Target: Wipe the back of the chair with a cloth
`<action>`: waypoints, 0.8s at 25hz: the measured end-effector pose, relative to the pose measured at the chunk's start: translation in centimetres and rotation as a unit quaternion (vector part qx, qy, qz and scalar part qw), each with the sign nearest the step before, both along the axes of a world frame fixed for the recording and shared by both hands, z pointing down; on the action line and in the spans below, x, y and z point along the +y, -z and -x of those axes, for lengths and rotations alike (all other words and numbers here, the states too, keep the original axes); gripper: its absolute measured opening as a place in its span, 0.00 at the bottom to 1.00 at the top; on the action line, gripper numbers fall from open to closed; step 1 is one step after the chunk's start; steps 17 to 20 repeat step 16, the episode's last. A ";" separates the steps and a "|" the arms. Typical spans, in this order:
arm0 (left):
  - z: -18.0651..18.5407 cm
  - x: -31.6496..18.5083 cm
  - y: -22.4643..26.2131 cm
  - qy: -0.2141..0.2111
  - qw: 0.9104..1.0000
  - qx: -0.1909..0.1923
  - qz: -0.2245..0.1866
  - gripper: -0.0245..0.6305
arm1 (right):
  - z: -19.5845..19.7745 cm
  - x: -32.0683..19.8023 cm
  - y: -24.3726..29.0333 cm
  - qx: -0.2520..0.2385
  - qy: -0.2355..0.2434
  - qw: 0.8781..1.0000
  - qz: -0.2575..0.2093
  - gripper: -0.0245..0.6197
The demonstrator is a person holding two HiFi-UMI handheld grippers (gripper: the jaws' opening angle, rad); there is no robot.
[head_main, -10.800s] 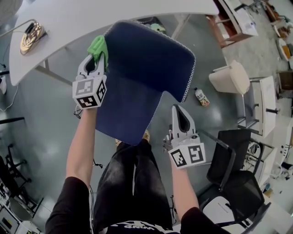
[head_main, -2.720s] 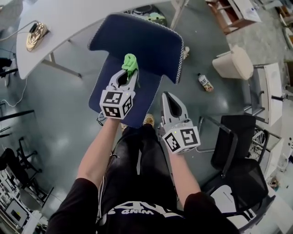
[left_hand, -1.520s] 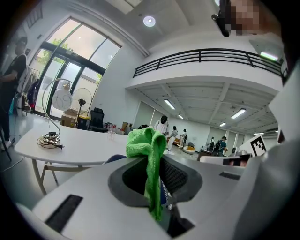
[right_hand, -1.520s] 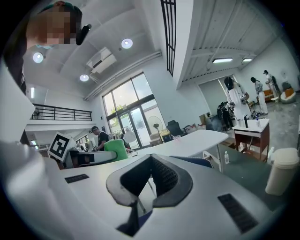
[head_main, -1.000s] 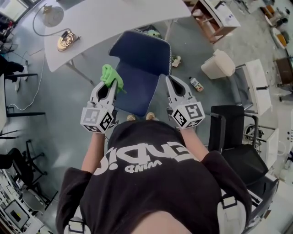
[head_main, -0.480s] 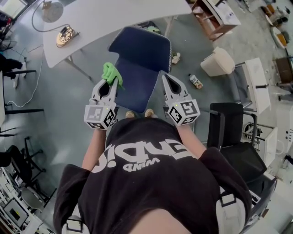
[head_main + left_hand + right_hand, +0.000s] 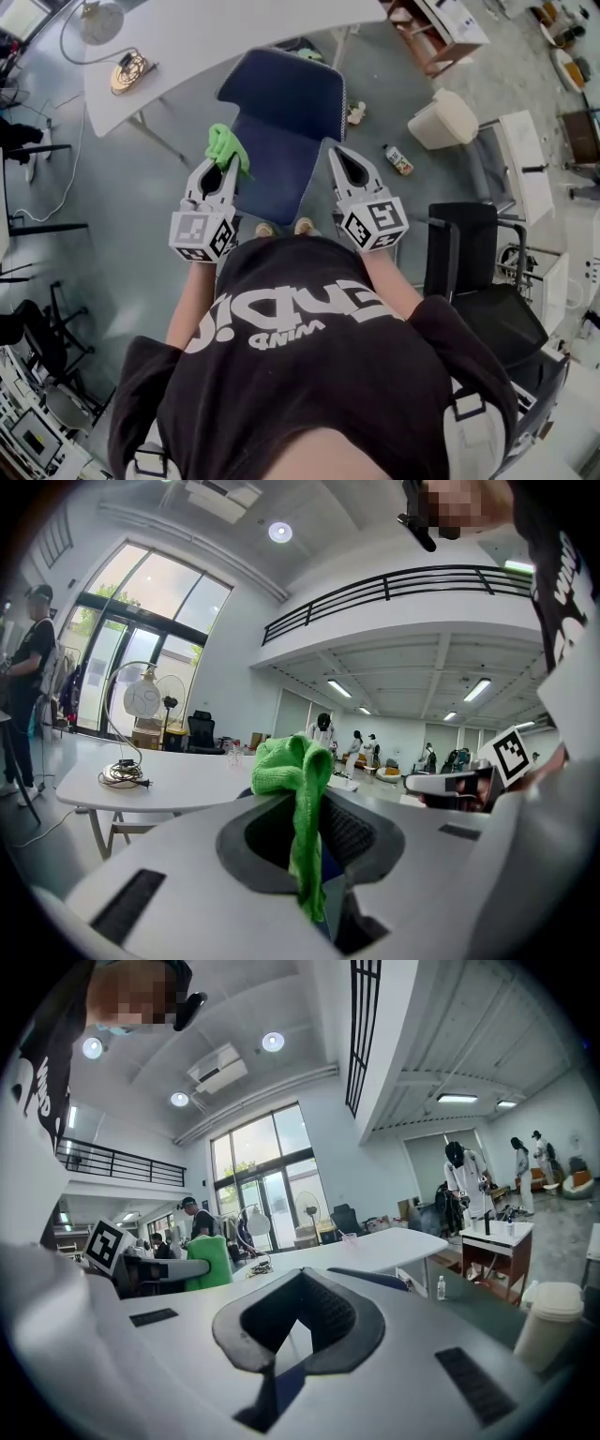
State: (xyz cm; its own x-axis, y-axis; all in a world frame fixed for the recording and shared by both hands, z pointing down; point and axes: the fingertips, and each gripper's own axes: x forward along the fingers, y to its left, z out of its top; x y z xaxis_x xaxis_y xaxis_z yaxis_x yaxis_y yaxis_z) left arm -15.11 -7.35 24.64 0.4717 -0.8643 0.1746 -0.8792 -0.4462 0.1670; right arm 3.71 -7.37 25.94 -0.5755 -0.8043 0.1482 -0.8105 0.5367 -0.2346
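Seemingly cloth lies along left gripper.

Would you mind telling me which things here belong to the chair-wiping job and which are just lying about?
For the job: green cloth, held in the left gripper; blue chair.
Lying about: white table, desk lamp, bottle on the floor, beige bin, black office chair.
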 end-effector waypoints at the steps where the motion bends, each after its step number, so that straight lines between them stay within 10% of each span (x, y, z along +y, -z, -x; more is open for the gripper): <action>1: 0.0 0.1 0.0 0.001 1.000 0.000 0.001 0.12 | 0.1 0.1 0.0 0.001 0.002 1.000 0.000 0.02; 20: 0.3 1.4 -0.6 0.005 1.000 0.002 0.007 0.12 | 1.1 0.9 0.3 0.004 0.043 0.999 -0.005 0.02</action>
